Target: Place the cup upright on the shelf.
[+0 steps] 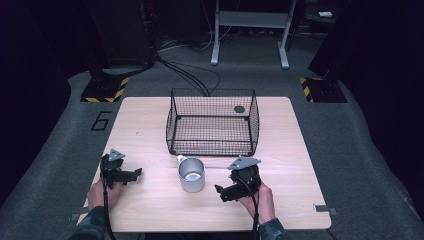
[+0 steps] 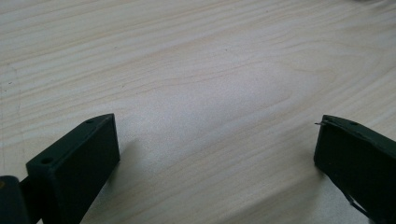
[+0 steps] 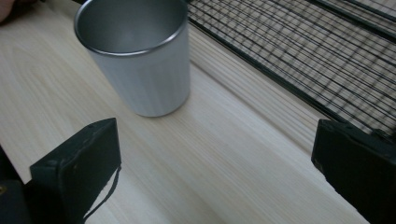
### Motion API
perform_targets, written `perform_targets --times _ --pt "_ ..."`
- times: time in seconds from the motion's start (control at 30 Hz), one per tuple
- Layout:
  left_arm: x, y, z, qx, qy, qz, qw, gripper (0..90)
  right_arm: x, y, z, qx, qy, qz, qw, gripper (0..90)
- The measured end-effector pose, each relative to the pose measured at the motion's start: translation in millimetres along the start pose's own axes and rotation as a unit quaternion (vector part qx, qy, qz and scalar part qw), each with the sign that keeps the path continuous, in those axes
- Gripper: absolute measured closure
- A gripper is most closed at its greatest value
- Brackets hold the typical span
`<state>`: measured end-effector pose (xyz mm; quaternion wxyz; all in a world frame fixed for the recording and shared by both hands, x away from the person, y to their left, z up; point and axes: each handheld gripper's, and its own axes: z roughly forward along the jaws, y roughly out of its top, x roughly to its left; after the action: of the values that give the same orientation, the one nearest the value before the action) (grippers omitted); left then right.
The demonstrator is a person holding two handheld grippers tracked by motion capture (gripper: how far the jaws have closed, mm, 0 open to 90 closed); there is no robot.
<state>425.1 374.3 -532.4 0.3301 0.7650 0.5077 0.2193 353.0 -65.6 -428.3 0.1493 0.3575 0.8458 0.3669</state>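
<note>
A laboratory or test studio: a bare wooden table point(image 1: 150, 120) stands on grey carpet point(image 1: 350, 150) amid dark surroundings. Hazard-striped stand bases point(image 1: 106, 89), loose floor cables point(image 1: 185, 70) and a grey metal frame point(image 1: 250, 30) mark a recording setup.

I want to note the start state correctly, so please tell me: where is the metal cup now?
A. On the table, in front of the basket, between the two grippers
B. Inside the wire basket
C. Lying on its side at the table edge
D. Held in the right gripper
A. The metal cup stands upright on the table, just outside the wire basket, between the open left gripper and the open right gripper.
</note>
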Motion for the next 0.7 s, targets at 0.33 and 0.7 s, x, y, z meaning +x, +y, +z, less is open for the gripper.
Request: perform_targets --times 0.33,0.7 --pt "0.2 0.1 -0.3 0.002 -0.001 0.000 1.0000 0.2 18.7 17.0 21.3 0.011 0.033 -0.022 0.9992 0.0" --pt "0.0 0.0 0.0 0.000 0.000 0.000 1.0000 0.2 32.4 31.1 41.8 0.030 0.051 -0.046 0.9972 0.0"
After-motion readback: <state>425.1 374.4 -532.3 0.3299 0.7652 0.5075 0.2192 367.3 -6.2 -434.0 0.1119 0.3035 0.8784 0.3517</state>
